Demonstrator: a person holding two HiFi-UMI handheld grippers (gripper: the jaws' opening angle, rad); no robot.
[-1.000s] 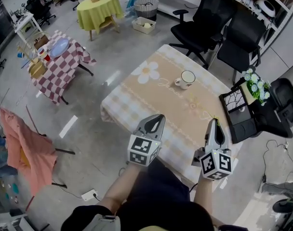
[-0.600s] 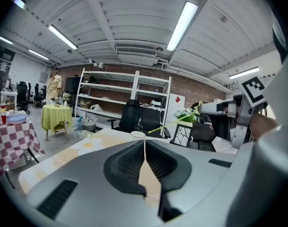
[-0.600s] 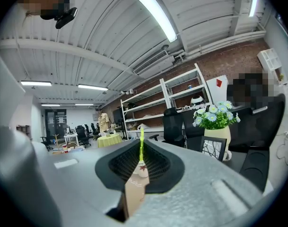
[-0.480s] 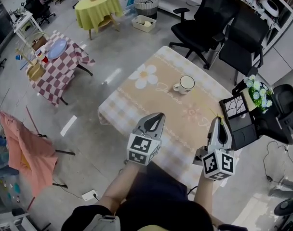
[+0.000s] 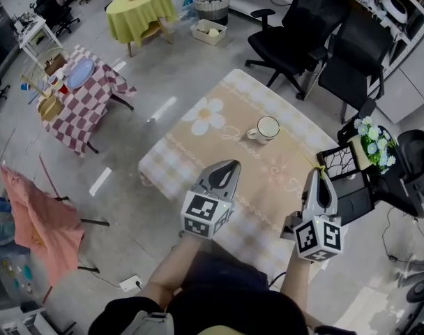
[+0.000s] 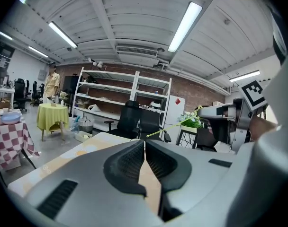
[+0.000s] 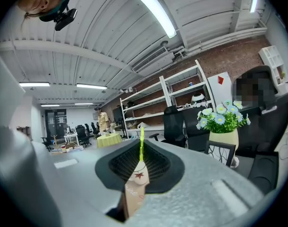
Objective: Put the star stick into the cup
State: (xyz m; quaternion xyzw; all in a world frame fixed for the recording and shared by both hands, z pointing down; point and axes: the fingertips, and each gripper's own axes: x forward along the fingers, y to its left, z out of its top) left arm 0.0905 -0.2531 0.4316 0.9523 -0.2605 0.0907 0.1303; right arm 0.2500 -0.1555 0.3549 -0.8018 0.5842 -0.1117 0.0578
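Within right gripper [image 7: 140,161], apparently star stick [image 7: 141,138].

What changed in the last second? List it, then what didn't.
Little: the cup sits slightly nearer the grippers in the head view, so the person seems to have edged forward. Nothing taken or released. The right gripper is shut on the star stick as before; the left gripper shut and empty; both above the table.
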